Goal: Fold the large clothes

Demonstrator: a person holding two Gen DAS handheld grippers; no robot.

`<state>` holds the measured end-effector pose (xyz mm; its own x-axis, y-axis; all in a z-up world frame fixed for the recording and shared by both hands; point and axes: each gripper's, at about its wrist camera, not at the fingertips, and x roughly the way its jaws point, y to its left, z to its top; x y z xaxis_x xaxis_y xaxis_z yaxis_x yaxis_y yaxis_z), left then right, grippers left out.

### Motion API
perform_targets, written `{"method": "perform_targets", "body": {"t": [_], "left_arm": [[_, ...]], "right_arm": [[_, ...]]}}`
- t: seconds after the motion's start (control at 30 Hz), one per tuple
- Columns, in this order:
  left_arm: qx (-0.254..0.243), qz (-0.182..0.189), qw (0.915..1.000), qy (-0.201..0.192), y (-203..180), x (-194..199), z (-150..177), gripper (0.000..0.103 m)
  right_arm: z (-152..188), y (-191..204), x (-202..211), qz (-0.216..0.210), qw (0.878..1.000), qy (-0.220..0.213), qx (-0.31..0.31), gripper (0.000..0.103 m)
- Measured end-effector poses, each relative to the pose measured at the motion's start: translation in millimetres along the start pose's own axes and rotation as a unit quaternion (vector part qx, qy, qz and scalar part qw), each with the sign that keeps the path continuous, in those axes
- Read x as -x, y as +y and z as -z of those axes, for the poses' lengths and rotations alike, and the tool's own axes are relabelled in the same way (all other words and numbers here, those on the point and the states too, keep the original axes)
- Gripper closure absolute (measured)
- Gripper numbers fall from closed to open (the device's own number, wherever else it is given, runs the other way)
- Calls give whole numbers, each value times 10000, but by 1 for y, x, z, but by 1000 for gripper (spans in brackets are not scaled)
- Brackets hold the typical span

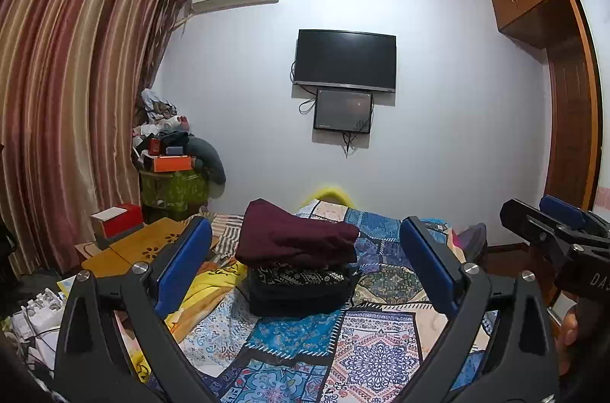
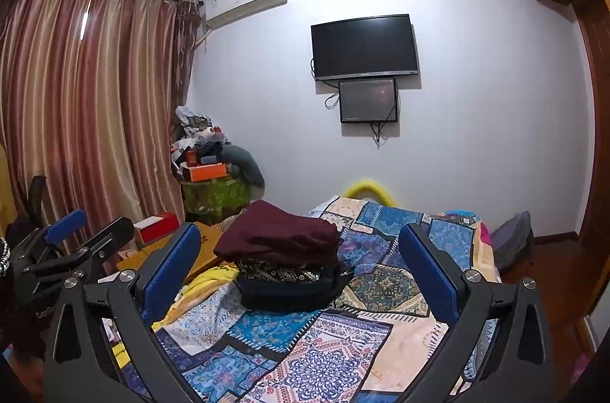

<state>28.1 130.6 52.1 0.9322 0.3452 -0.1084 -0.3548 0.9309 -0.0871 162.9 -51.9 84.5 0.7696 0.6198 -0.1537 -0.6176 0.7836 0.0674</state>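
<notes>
A stack of folded clothes sits on the patterned bedspread [image 1: 373, 357]: a maroon garment [image 1: 293, 237] on top, a black-and-white patterned one [image 1: 301, 275] under it, and a dark one at the bottom. The stack also shows in the right wrist view, with the maroon garment [image 2: 278, 235] on top. My left gripper [image 1: 305, 273] is open and empty, held above the bed in front of the stack. My right gripper [image 2: 301, 273] is open and empty too, beside the left one; it shows at the right edge of the left wrist view [image 1: 553, 231].
A yellow blanket [image 1: 213, 284] lies left of the stack. A low wooden table [image 1: 126, 246] with a red-and-white box [image 1: 114, 220] stands left of the bed, before the curtains. A cluttered pile [image 1: 171, 151] fills the corner. A TV [image 1: 345, 60] hangs on the far wall; a wardrobe [image 1: 564, 98] stands right.
</notes>
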Motion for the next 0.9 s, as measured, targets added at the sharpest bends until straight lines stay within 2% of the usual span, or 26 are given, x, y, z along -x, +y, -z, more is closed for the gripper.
{"method": "perform_targets", "body": {"t": [0.9], "left_arm": [[-37,112,9999,90,4,-4,2,3]], "right_arm": [[-1,-5,2,38,10000,60,-47,0]]}}
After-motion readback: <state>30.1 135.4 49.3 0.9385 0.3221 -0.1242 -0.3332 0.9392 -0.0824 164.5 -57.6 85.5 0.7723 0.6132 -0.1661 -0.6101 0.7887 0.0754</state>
